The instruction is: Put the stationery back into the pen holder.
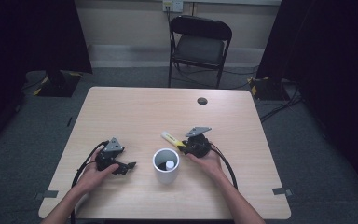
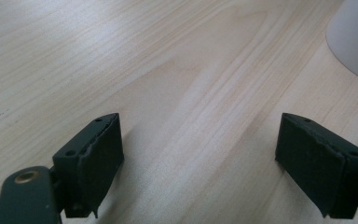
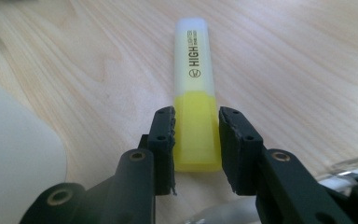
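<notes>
A yellow highlighter (image 1: 170, 138) (image 3: 195, 93) with a clear cap lies on the wooden table (image 1: 135, 112), pointing up and to the left. My right gripper (image 1: 182, 147) (image 3: 196, 135) is shut on its yellow rear end, with a pad pressed against each side. A white cup (image 1: 166, 176) stands just left of that gripper, and a white object (image 1: 169, 164) sits inside it. Left of the cup, my left gripper (image 1: 129, 165) (image 2: 198, 154) rests low over the table, open, with bare wood between its jaws. The cup's wall (image 2: 354, 37) appears at the top right of the left gripper view.
A black folding chair (image 1: 200, 44) stands behind the table's far edge. A dark cable hole (image 1: 202, 101) sits near the far right of the tabletop. Tape marks (image 1: 50, 194) are on the floor by the near corners. Cables trail from both grippers toward the person.
</notes>
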Demonstrator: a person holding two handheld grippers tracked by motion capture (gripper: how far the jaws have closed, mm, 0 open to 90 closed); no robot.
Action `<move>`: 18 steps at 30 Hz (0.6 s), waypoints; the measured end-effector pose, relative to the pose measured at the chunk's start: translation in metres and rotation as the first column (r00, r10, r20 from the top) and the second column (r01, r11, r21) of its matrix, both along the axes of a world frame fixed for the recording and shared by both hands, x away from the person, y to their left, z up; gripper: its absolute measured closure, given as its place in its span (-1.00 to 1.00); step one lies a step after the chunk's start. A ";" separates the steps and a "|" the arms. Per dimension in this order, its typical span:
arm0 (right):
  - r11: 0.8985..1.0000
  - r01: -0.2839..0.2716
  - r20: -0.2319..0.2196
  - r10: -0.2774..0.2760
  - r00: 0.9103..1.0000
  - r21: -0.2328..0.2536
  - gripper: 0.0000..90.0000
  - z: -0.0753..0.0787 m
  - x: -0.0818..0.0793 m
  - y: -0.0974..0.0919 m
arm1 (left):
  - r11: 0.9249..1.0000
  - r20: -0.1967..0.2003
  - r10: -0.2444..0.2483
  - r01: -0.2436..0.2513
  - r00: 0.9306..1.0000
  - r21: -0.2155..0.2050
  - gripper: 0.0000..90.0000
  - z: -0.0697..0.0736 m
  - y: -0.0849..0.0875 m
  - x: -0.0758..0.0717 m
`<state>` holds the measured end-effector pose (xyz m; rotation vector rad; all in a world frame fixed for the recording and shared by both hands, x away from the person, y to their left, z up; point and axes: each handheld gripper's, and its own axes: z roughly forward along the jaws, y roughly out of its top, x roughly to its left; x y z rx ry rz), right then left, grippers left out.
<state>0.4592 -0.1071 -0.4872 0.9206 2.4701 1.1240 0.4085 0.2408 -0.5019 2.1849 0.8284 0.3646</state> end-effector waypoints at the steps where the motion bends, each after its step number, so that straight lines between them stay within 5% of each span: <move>1: 1.000 0.002 0.005 -0.002 1.000 0.005 0.50 0.002 0.000 -0.001 | 1.000 0.000 0.000 0.000 1.000 0.000 -0.68 0.000 0.000 0.000; 18: 0.994 0.016 0.056 -0.022 0.998 0.107 0.50 0.031 -0.005 -0.013 | 1.000 0.003 -0.002 0.002 1.000 0.005 -0.68 0.000 0.000 0.000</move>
